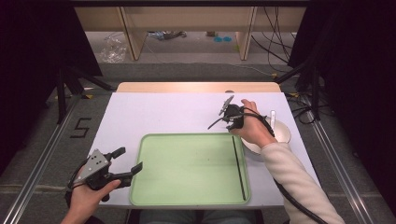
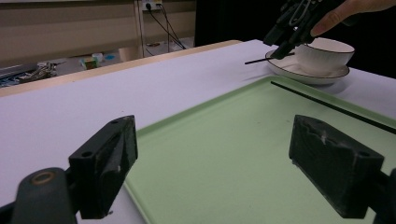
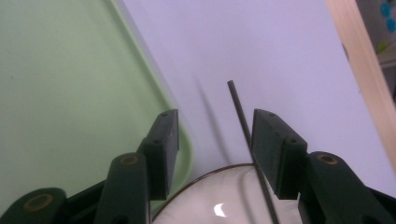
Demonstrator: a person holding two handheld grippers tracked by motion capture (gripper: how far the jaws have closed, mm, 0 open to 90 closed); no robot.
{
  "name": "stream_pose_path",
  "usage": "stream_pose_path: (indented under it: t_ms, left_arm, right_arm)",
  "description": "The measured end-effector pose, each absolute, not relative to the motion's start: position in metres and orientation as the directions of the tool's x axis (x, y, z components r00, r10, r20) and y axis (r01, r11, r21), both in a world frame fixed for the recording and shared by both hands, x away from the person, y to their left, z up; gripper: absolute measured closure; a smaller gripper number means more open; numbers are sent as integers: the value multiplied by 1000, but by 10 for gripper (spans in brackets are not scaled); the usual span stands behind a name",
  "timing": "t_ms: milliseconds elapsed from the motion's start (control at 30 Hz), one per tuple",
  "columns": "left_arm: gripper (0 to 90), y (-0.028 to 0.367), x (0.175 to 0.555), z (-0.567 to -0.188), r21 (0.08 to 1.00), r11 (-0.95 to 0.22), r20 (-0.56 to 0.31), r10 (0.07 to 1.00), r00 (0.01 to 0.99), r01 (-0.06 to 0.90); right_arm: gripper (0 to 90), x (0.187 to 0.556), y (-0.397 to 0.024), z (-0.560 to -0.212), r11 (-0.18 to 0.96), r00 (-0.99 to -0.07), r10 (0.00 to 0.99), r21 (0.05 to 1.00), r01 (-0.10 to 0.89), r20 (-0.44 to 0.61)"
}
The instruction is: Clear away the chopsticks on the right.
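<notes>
The right gripper (image 1: 223,116), a black two-jaw tool, is hovering over the near left rim of the round white plate (image 1: 250,146) at the table's right side. In the right gripper view its jaws are standing partly apart, and a thin black chopstick (image 3: 243,122) is running up between them, lying close against the inner face of the right-hand jaw; whether that jaw is actually touching it cannot be told, and the other jaw is standing clear of it. The stick's far end is reaching out over the pale lilac table top (image 1: 163,112), while its near part is crossing the plate's rim. In the left gripper view the same stick is jutting out beside the plate from under the right gripper (image 2: 299,21).

A white bowl (image 1: 281,131) is sitting on the plate, with a white spoon handle (image 1: 272,117) rising from it.

The left gripper (image 1: 130,165), black with a grey three-cornered plate on top, is being held at the near left corner of the table, its jaws spread wide with nothing between them, pointing toward the flat light green rectangular tray (image 1: 187,163). A second thin black chopstick (image 1: 238,166) is lying inside the tray along its right edge, well apart from the left gripper.
</notes>
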State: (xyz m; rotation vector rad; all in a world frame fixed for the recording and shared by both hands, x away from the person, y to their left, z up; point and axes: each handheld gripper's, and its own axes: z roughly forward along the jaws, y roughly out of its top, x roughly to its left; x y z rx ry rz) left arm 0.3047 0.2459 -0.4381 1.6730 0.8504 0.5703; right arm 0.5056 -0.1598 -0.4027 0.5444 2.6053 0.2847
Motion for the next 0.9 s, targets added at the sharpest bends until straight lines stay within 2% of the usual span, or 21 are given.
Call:
stream_pose_path:
  t_ms: [233, 300, 333, 533, 700, 900]
  left_arm:
    - [153, 246, 305, -438, 963, -118, -62, 779, 623, 243]
    - [153, 246, 305, -438, 962, -117, -64, 782, 620, 246]
    - [153, 246, 305, -438, 962, -119, -62, 782, 620, 246]
    - [153, 246, 305, -438, 962, -116, -64, 782, 620, 246]
    - [153, 247, 304, -438, 962, -120, -61, 782, 620, 245]
    - [153, 246, 304, -438, 963, -120, -59, 782, 620, 243]
  right_arm:
    - [545, 516, -162, -408, 929, -823, 366, 217, 299, -434]
    - [550, 516, -162, -408, 925, -821, 378, 216, 313, -428]
    - [555, 520, -164, -408, 944, -834, 329, 185, 273, -443]
    - [598, 525, -161, -413, 956, -843, 293, 140, 258, -451]
    - [635, 528, -159, -419, 963, -849, 270, 126, 239, -455]
    - [636, 531, -158, -426, 967, -849, 256, 108, 233, -461]
